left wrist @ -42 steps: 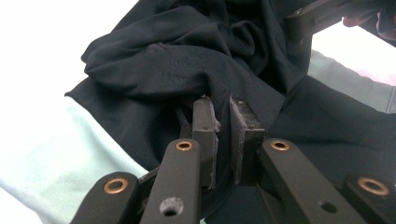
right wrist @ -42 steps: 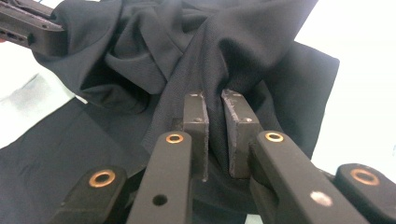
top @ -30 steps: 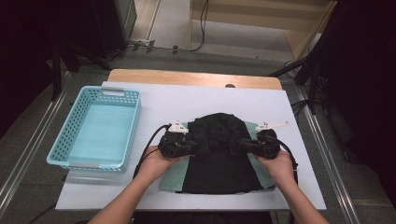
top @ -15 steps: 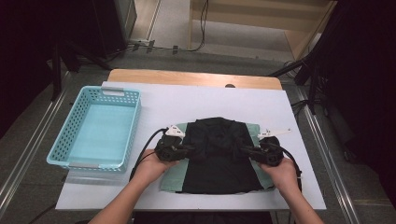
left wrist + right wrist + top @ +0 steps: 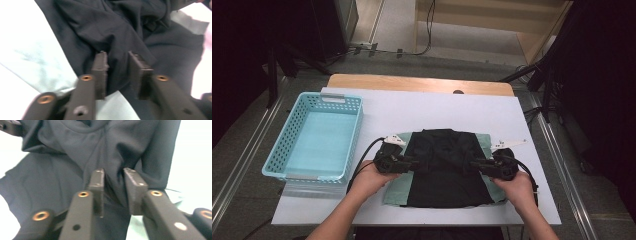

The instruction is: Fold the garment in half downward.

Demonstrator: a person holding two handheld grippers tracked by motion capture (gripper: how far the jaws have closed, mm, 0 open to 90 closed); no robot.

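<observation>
— Basket first, at the left: what kind is it and where does it sit?

— Light blue plastic lattice basket (image 5: 314, 137), rectangular, on the left part of the white table top (image 5: 432, 107). It stands well apart from the cloth, with the left hand just to its right.

— Next along?

— The left gripper (image 5: 408, 162), held in the person's left hand (image 5: 371, 177), lies at the left edge of the black fabric garment (image 5: 447, 167). Its black cable loops out to the near left. In the left gripper view (image 5: 117, 72) the two dark jaws stand a narrow gap apart with a ridge of the black cloth pinched up between them; the pads press the fold from both sides.

— And the garment itself?

— It lies in the middle of the table, towards the near edge, folded into a rough rectangle. Under it a pale green cloth (image 5: 394, 192) shows at the left and right borders. In the gripper views its surface is creased, and gathered where the jaws bite.

— Then the right side?

— The right gripper (image 5: 476, 166), in the right hand (image 5: 514, 187), points left into the garment's right edge. In the right gripper view (image 5: 113, 192) its jaws are also nearly together, clamped on a raised fold of the black fabric (image 5: 75, 157). The two grippers face each other across the garment.
</observation>
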